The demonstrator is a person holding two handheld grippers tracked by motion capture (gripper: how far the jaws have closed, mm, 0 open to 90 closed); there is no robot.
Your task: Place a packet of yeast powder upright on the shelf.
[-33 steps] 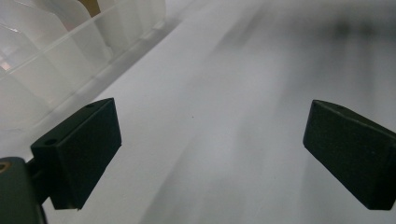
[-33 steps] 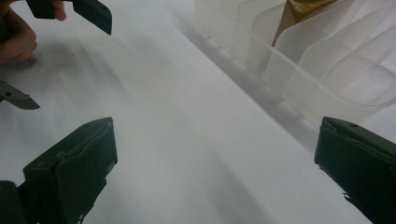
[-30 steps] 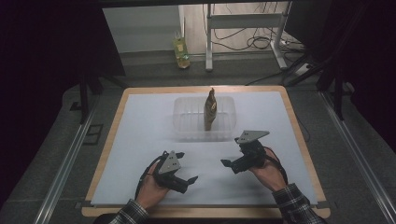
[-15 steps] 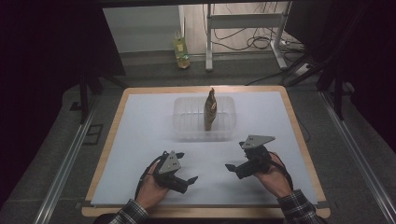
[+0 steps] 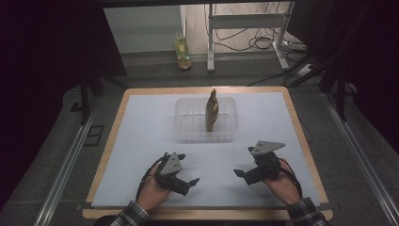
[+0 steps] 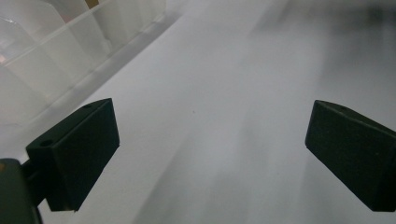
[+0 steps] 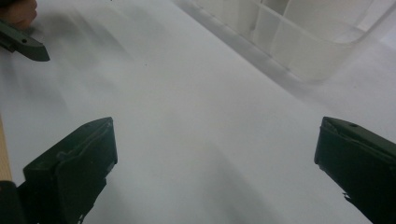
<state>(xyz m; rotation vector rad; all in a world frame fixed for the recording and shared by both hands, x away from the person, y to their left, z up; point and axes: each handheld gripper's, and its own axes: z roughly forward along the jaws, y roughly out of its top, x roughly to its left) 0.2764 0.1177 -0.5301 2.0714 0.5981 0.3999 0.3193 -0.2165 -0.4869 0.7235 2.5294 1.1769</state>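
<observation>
A clear plastic container (image 5: pixel 188 123) sits at the middle of the white sheet, and a brown, slim object (image 5: pixel 211 109) stands upright inside it. My left gripper (image 5: pixel 188 168) rests low near the front edge, left of centre, open with nothing between its fingers. My right gripper (image 5: pixel 243 161) is open and empty at the front right. In the left gripper view, the left gripper (image 6: pixel 210 135) spreads wide over bare sheet, the container (image 6: pixel 56 51) at upper left. The right gripper (image 7: pixel 215 149) faces the container (image 7: pixel 303 37), with one of the left gripper's fingers (image 7: pixel 23 44) at the far upper left.
The wooden table rim (image 5: pixel 113 141) frames the white sheet. A yellowish bottle (image 5: pixel 182 47) stands on the floor beyond the table, near a metal stand (image 5: pixel 244 21) and cables. Metal rails run along both sides.
My right gripper has drawn back toward the front edge and slightly right, sinking closer to the sheet. The left gripper has stayed put.
</observation>
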